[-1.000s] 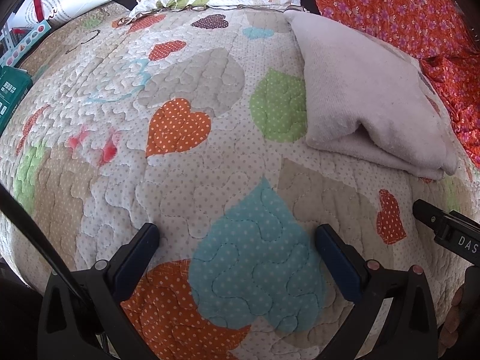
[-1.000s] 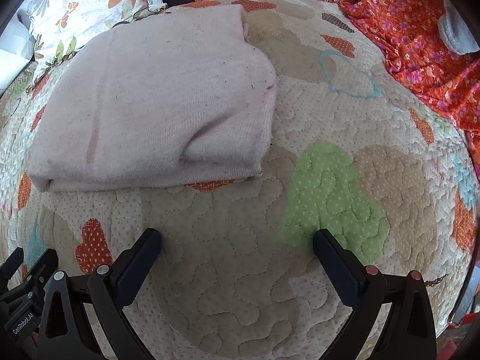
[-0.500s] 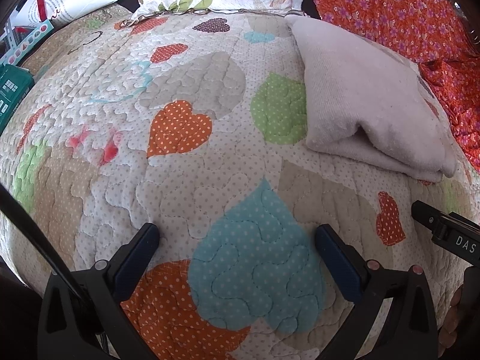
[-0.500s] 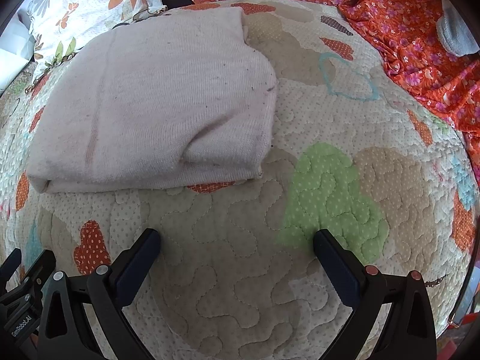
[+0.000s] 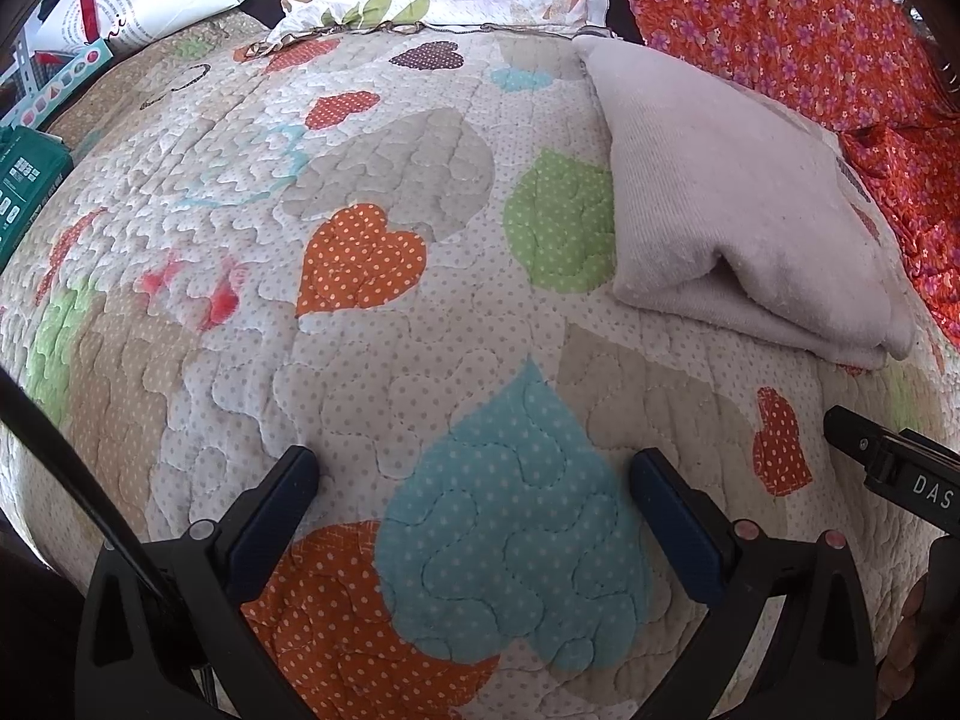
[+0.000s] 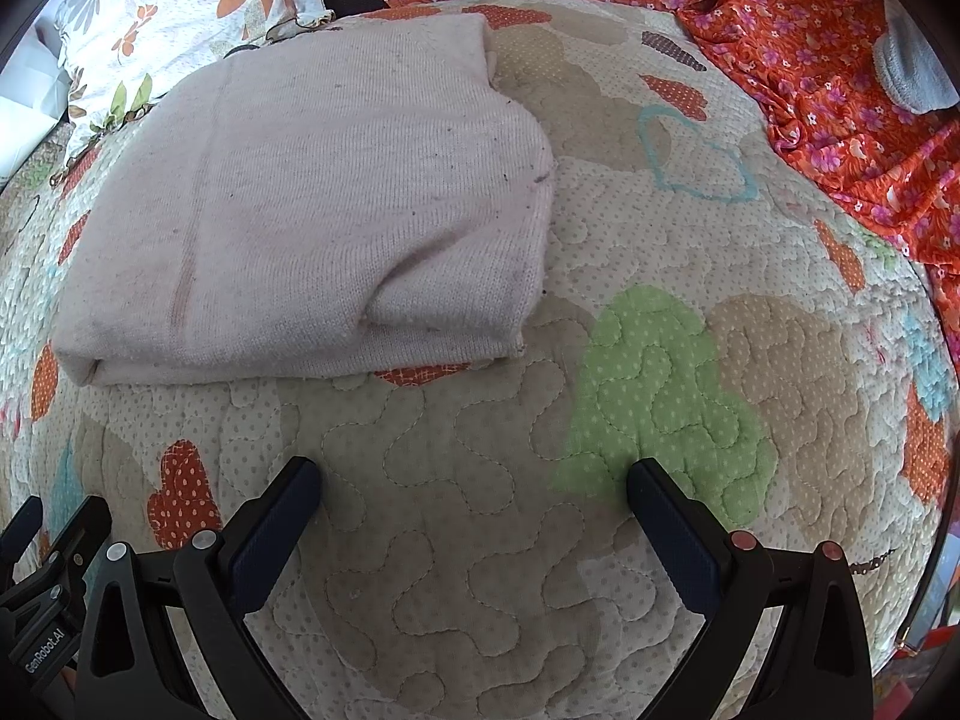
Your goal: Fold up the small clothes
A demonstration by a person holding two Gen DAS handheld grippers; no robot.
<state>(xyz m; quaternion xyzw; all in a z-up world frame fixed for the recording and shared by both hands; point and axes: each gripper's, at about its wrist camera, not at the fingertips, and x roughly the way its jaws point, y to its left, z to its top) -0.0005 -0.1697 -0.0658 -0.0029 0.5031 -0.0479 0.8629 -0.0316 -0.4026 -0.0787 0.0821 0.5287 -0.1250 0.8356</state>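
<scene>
Heart-patterned quilt point(image 5: 372, 360) carries the folded pale garment point(image 6: 312, 210), unmoved since earlier; left hand-held gripper point(image 5: 474, 471) and right hand-held gripper point(image 6: 474, 474) still hover spread wide, empty, short of it

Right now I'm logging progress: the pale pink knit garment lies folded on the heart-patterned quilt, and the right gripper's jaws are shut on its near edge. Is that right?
Not quite. The pale pink knit garment does lie folded on the heart-patterned quilt, but the right wrist view shows the right gripper with jaws open, short of the garment and holding nothing.
</scene>
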